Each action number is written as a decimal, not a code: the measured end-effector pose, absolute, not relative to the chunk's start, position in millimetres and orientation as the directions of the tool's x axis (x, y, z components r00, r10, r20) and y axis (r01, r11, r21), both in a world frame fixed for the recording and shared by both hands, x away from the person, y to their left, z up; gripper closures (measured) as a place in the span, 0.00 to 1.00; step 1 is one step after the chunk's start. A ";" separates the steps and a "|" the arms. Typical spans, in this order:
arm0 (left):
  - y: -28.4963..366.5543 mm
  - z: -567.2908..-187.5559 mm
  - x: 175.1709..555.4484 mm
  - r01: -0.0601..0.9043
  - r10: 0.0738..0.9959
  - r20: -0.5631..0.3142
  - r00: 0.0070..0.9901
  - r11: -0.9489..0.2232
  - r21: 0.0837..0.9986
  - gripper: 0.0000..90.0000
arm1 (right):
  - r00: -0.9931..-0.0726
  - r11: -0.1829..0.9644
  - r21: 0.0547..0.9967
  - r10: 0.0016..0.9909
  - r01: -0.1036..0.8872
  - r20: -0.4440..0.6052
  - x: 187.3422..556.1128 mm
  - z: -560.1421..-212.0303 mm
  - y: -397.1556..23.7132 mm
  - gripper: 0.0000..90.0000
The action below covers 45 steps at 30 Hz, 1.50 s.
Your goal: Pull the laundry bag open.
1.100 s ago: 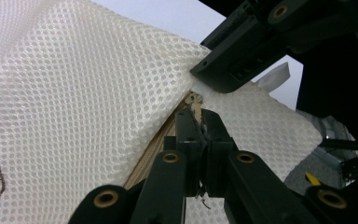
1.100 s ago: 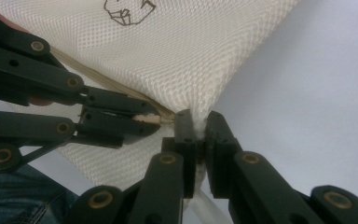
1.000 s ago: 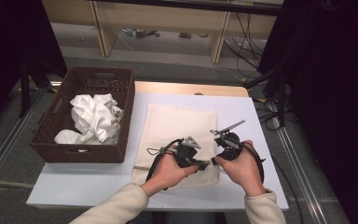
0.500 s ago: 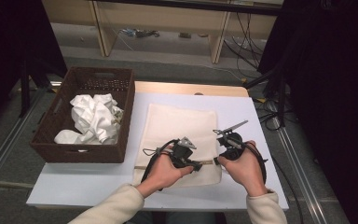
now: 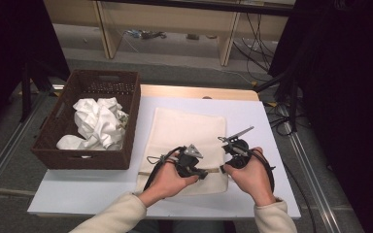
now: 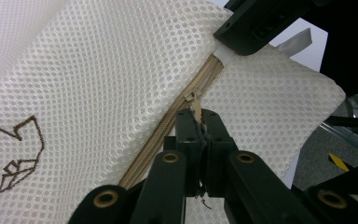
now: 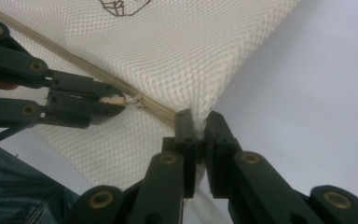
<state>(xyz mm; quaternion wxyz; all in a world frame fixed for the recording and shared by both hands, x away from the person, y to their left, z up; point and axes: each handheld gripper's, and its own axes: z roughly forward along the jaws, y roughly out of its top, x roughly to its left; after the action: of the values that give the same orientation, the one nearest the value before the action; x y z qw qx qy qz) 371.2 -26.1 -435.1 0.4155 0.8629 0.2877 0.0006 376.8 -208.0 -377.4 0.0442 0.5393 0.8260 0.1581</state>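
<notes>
The step in hand looks like opening the zip on the mesh bag (image 5: pixel 187 141), which lies flat on the table (image 5: pixel 77 194) under both grippers, its near edge toward the person. Starting at the left, the basket (image 5: pixel 53 145) stands well apart from the left gripper (image 5: pixel 205 173), out to its left, with one crumpled white cloth (image 5: pixel 97 124) inside. The left gripper is clamped tight on the zip pull (image 6: pixel 196 108), the tab pinched between its jaws right at the slider, with the zip (image 6: pixel 168 126) running away behind it along the bag's near edge; the closed teeth show on both sides of the slider, so I judge the zip barely begun, if at all. Just to its right, the right gripper (image 7: pixel 198 122) is pinched shut on the bag's corner at the zip's end, mesh bunched between the jaws, close beside the other gripper's tips. The next move, I think, calls for the right gripper to hold that corner firm while the left draws the pull away from it, straight along the teeth, low and level so the tab does not slip out. Count: one bag, one zip, one pull, one basket, one cloth, two grippers.
</notes>
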 end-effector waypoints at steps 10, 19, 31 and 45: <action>-23.7 -433.6 366.9 0.432 0.481 -0.141 0.865 -0.572 0.697 0.97 | -0.407 0.359 0.300 0.906 0.884 0.115 377.8 -380.8 -205.9 0.96; -23.0 -436.0 367.0 0.430 0.475 -0.126 0.871 -0.612 0.664 0.97 | -0.407 0.358 0.293 0.905 0.887 0.124 376.9 -383.3 -201.5 0.96; -6.4 -432.1 366.9 0.452 0.495 -0.139 0.857 -0.596 0.663 0.97 | -0.396 0.350 0.298 0.911 0.888 0.111 376.9 -381.5 -206.0 0.96; 3.4 -437.4 362.0 0.488 0.511 -0.185 0.839 -0.560 0.669 0.97 | -0.397 0.347 0.285 0.906 0.894 0.143 375.8 -386.1 -198.9 0.96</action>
<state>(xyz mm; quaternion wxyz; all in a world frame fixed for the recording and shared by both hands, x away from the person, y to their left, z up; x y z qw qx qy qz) 362.0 3.4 -437.4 0.3742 0.8830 0.2830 0.0152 375.8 -198.9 -386.1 0.0198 0.5486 0.8203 0.1604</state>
